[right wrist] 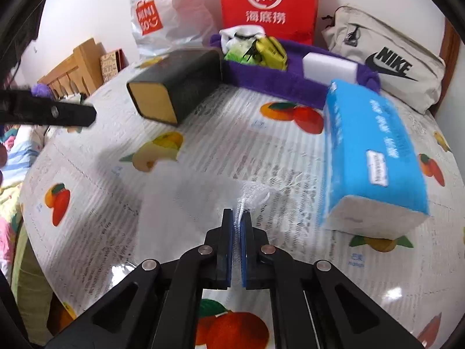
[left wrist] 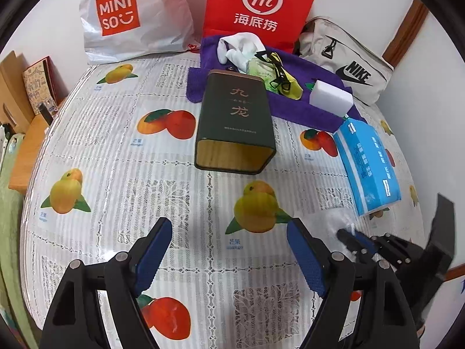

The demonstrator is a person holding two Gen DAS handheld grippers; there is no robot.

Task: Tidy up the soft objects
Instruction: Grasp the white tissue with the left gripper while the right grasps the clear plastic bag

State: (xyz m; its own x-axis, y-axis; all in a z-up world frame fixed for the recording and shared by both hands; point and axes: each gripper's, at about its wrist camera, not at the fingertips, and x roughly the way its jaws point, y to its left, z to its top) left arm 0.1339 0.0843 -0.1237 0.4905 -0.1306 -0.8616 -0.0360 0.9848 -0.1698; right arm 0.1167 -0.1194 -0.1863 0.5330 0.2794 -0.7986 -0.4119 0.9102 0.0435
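Note:
My right gripper [right wrist: 237, 218] is shut on a thin white mesh cloth [right wrist: 255, 193] that trails onto the table ahead of it. The gripper also shows in the left wrist view [left wrist: 353, 240] at the right. My left gripper [left wrist: 229, 244] is open and empty above the table. A blue tissue pack [right wrist: 375, 157] lies to the right [left wrist: 367, 164]. A dark green tin [left wrist: 235, 122] lies on its side with its open mouth toward me [right wrist: 177, 87]. Behind it a purple towel [left wrist: 290, 104] carries a white sponge [left wrist: 331, 97], white socks [left wrist: 239, 48], a green packet and a yellow pouch [right wrist: 270, 49].
A white MINISO bag [left wrist: 128, 20], a red Hi paper bag [left wrist: 258, 8] and a beige Nike bag [left wrist: 348, 64] stand along the wall at the back. The fruit-print tablecloth [left wrist: 130, 174] covers the table. A wooden shelf [left wrist: 26, 145] is at the left edge.

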